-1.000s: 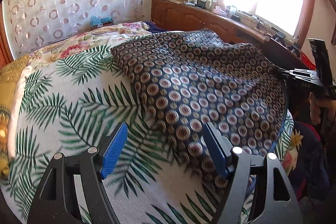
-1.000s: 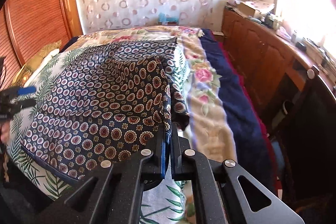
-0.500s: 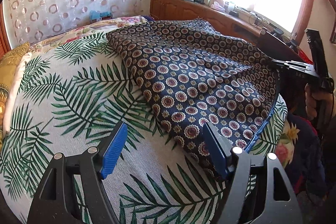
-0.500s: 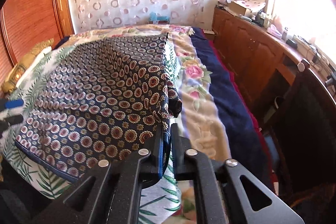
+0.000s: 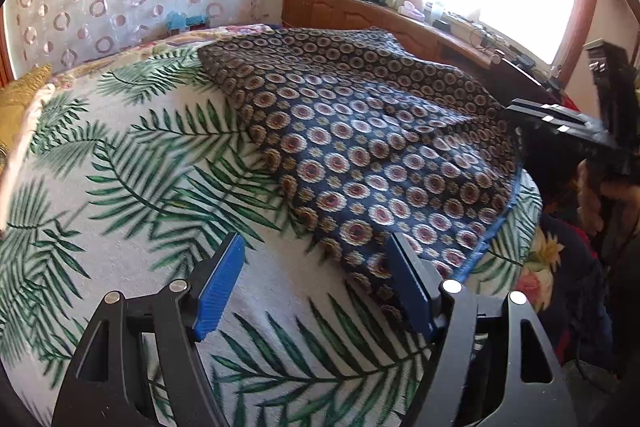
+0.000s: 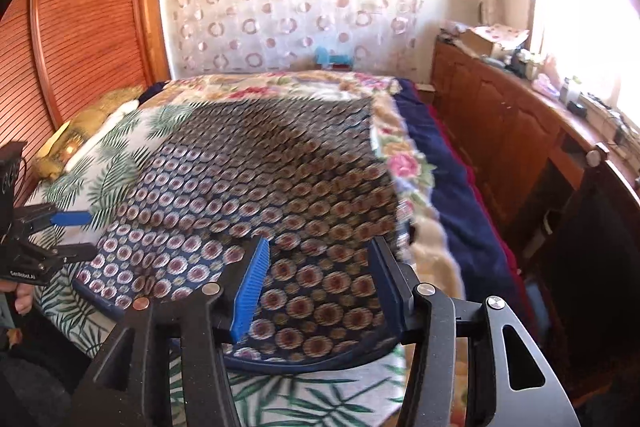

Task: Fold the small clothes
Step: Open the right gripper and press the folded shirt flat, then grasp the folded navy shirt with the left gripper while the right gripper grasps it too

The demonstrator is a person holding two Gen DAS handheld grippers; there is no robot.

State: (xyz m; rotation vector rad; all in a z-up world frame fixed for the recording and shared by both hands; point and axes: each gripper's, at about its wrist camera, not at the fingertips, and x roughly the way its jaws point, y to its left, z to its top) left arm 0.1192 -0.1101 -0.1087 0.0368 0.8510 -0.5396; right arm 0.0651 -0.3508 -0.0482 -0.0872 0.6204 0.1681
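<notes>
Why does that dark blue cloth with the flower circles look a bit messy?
The dark blue circle-patterned cloth lies crooked across the palm-leaf bedspread, not square to it, with soft ridges through its middle. Nothing looks torn or spilled.

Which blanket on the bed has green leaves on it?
The white blanket with green palm leaves, lying under the dark circle-patterned cloth. The other blanket, farther back, has pink flowers on a cream ground instead of leaves.

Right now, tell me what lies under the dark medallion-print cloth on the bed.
The dark medallion-print cloth lies on a palm-leaf bedspread, which shows around its edges. Whatever is directly beneath the cloth's middle is covered.
</notes>
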